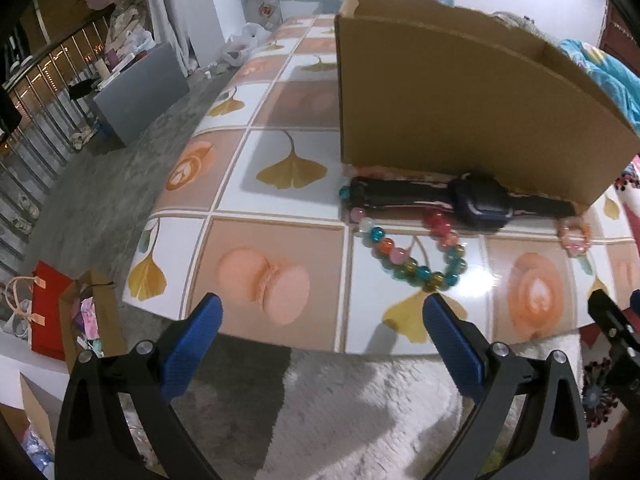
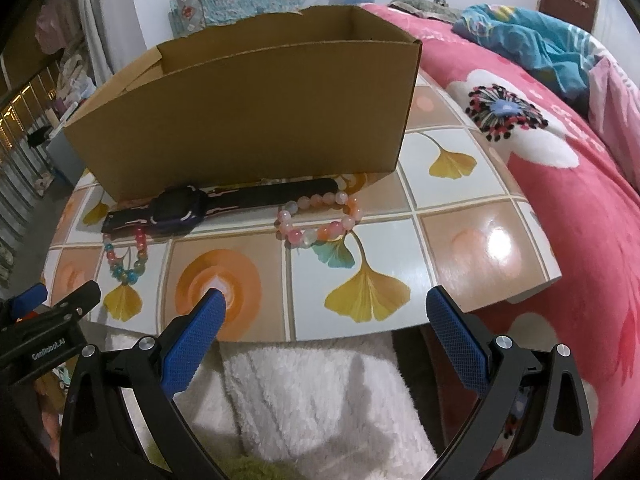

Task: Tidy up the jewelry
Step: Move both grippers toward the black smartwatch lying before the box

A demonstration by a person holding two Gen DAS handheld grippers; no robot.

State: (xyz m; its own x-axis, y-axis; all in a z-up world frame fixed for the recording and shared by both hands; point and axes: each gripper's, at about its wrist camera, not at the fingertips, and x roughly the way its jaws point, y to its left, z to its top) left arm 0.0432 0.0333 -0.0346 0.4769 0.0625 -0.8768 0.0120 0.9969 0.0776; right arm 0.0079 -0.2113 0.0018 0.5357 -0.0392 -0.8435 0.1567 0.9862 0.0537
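Note:
An open cardboard box point(image 1: 452, 108) stands on the tiled table; it also shows in the right wrist view point(image 2: 248, 120). A dark watch point(image 1: 478, 200) lies along its front wall, also in the right wrist view point(image 2: 180, 210). A multicoloured bead bracelet point(image 1: 416, 262) lies in front of the watch, also in the right wrist view point(image 2: 124, 258). A pink-orange bead bracelet point(image 2: 320, 218) lies to the right, at the edge of the left wrist view point(image 1: 576, 236). My left gripper point(image 1: 320, 316) and right gripper point(image 2: 324, 312) are open and empty, near the table's front edge.
The table point(image 2: 480, 240) has a glossy ginkgo-pattern top. A pink floral bed point(image 2: 560, 160) lies to the right. White fluffy fabric point(image 2: 312, 396) lies below the front edge. Bags point(image 1: 52, 320) and a grey box point(image 1: 140, 88) sit on the floor at left.

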